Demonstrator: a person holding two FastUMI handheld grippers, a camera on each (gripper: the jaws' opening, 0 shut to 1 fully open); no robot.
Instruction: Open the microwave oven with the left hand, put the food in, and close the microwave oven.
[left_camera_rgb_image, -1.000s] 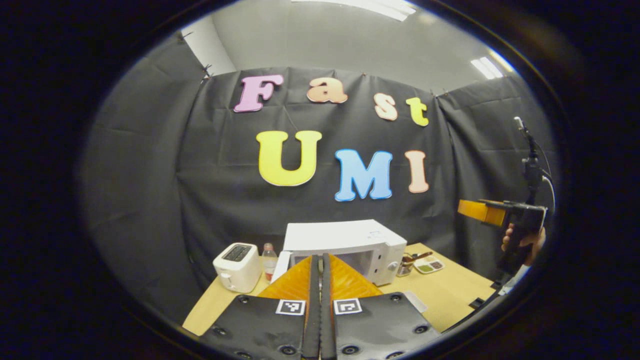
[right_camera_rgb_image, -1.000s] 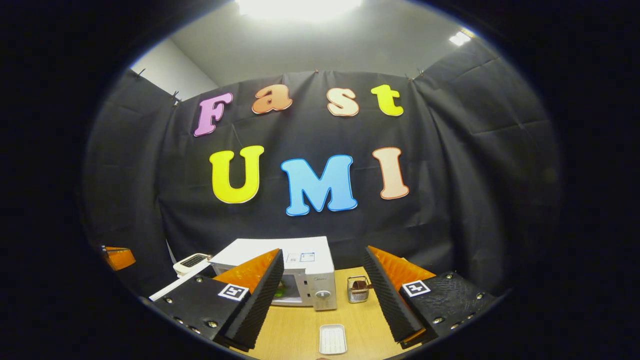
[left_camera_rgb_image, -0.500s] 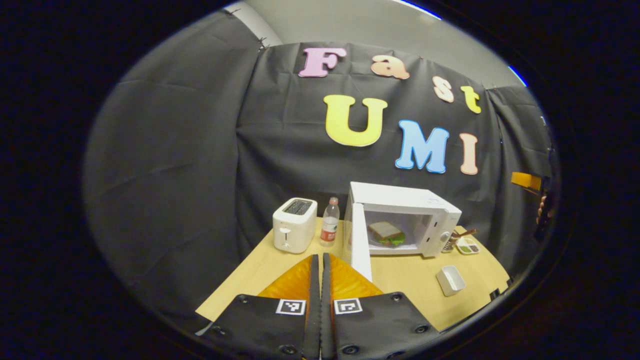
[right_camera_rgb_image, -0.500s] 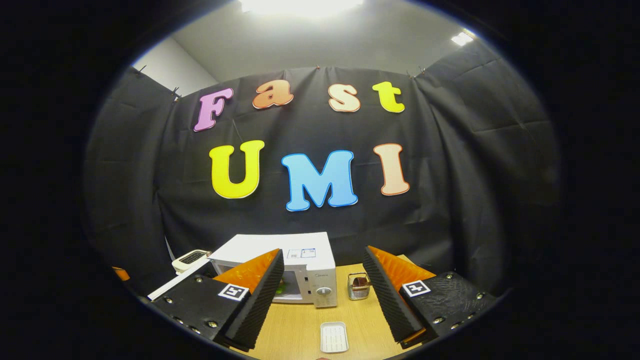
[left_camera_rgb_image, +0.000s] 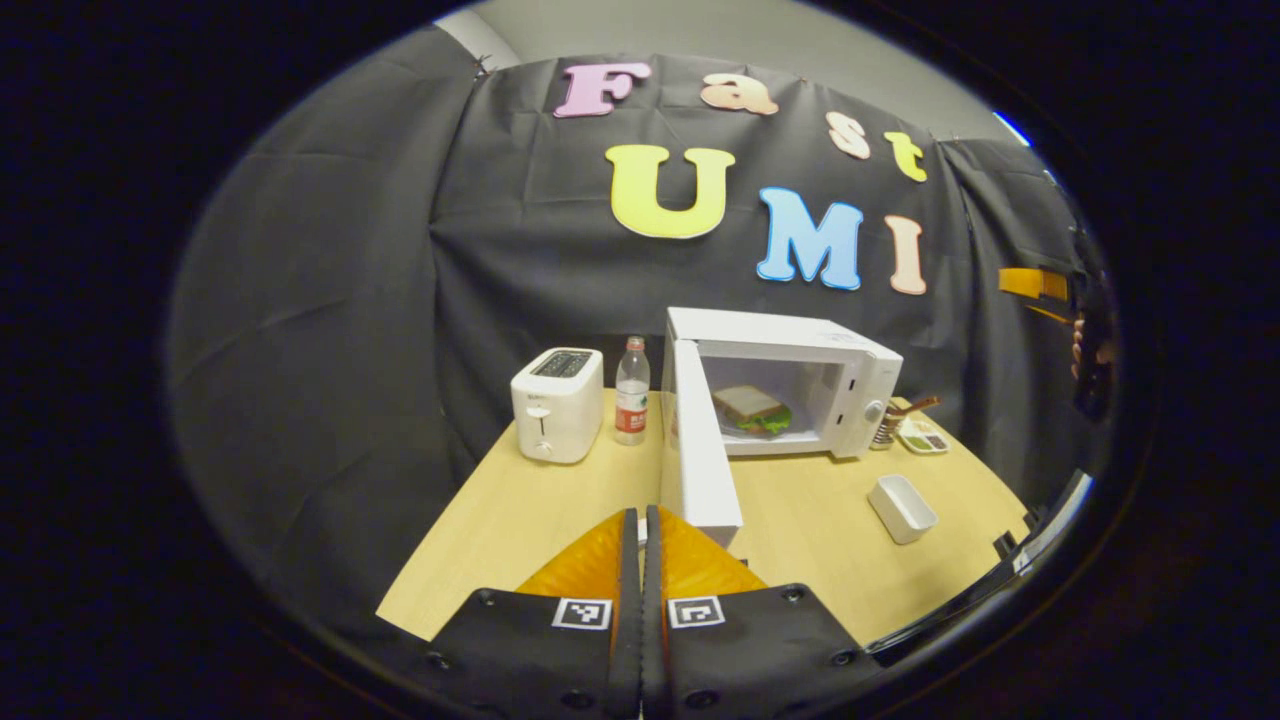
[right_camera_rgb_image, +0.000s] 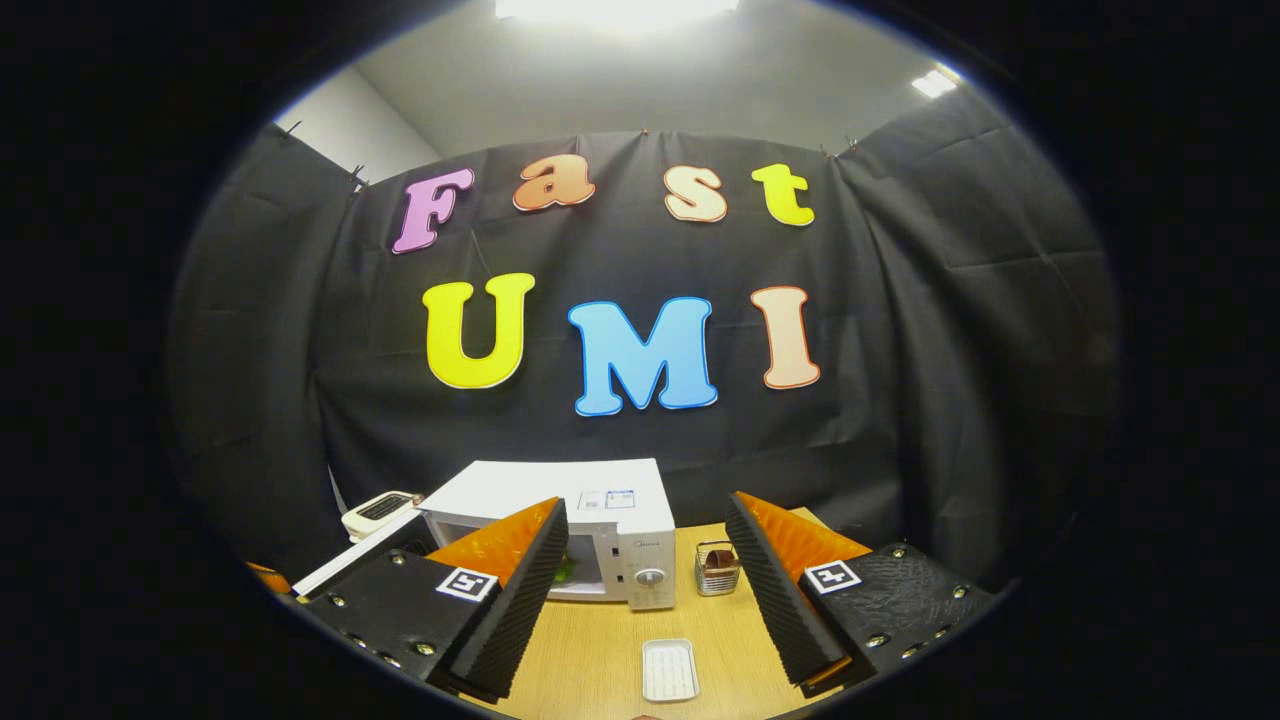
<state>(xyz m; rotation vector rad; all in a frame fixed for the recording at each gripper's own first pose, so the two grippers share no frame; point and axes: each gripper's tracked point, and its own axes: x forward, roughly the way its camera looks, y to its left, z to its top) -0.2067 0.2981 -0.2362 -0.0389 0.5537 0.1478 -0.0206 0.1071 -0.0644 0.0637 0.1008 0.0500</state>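
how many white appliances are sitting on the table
2. The toaster stands at the table's far left, beside a bottle; the microwave is right of the bottle, door open. Others may be hidden.

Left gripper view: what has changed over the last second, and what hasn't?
The left tongs, shut and empty, swung left and back, bringing the open microwave door and the sandwich inside into view. The right tongs stayed open, hovering before the microwave.
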